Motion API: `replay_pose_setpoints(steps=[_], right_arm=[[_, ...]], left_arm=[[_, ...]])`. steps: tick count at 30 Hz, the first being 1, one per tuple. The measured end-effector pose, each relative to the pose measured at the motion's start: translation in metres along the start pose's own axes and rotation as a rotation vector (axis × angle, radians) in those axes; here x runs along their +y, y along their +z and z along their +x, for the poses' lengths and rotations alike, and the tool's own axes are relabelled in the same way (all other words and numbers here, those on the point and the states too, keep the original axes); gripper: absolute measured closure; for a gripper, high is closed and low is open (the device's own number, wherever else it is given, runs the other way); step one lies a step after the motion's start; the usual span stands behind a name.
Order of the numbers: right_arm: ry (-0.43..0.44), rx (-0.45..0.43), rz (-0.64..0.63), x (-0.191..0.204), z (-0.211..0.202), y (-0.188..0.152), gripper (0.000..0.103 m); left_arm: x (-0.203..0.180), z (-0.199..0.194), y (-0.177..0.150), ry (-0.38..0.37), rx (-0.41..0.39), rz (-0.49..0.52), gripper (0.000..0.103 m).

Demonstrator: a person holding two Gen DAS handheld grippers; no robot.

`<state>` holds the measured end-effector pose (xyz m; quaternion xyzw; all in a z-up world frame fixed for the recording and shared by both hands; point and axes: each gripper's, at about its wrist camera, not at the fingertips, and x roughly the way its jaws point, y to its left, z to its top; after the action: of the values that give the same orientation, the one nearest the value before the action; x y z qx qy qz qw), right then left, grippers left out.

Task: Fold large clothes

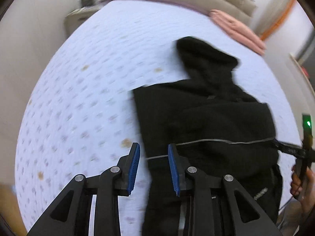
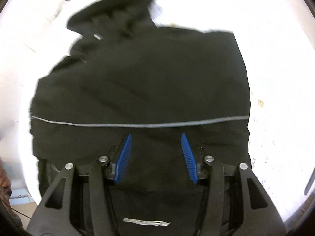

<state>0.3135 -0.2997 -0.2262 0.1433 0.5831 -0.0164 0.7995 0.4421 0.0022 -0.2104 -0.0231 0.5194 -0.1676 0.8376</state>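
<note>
Bed [image 1: 78, 98] under a pale dotted sheet fills the left wrist view, pink cloth [image 1: 236, 27] at its far edge; on the sheet's right half lies the black jacket [image 1: 206, 118], hood end pointing away toward the headboard, long axis running from the camera up the bed; left tongs [image 1: 154, 157] parted and empty over its left edge; right tongs [image 1: 291, 150] at the far side, state unclear here. Right wrist view now: right tongs [image 2: 155, 145] spread wide, nothing pinched, hovering over the jacket's near half below the grey piping [image 2: 137, 124]. Looks soft, thick, fairly heavy, floppy; best pinched at hem corners or side seams.
</note>
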Motion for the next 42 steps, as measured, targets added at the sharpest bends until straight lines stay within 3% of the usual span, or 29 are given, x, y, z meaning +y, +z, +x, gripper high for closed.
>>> replay_pose_setpoints(steps=[4,8,10,12,20,26,29,33,35,39,42], right_arm=[[0.035,0.002,-0.028,0.025,0.010,0.008,0.049],[-0.028,0.060,-0.085,0.043,0.042,0.008,0.048],[-0.097,0.116,-0.132,0.052,0.073,0.010,0.047],[-0.121,0.098,-0.169,0.057,0.078,0.007,0.046],[-0.096,0.066,-0.182,0.051,0.075,0.002,0.043],[-0.043,0.076,-0.209,0.045,0.074,0.001,0.031],[-0.022,0.077,-0.222,0.044,0.071,0.002,0.028],[0.080,0.068,-0.186,0.030,0.043,0.013,0.031],[0.105,0.027,-0.163,0.018,0.023,0.032,0.031],[0.111,-0.098,-0.137,-0.007,-0.008,0.106,0.030],[0.046,-0.159,-0.115,-0.019,-0.006,0.164,0.030]], left_arm=[[-0.068,0.022,0.001,-0.120,-0.020,0.085,0.068],[-0.101,0.068,-0.011,0.000,0.032,0.135,0.067],[-0.101,0.091,-0.022,0.024,0.076,0.148,0.068],[-0.093,0.113,-0.032,0.054,0.132,0.142,0.068],[-0.095,0.113,-0.041,0.046,0.106,0.122,0.068],[-0.089,0.106,-0.036,0.014,0.099,0.059,0.067],[-0.089,0.085,-0.030,0.025,0.058,0.034,0.067],[-0.089,0.052,-0.004,0.036,-0.001,0.061,0.066],[-0.086,0.040,0.019,0.034,-0.036,0.070,0.058],[-0.084,0.044,0.077,0.059,-0.088,0.079,0.057],[-0.085,0.068,0.121,0.097,-0.113,0.074,0.055]])
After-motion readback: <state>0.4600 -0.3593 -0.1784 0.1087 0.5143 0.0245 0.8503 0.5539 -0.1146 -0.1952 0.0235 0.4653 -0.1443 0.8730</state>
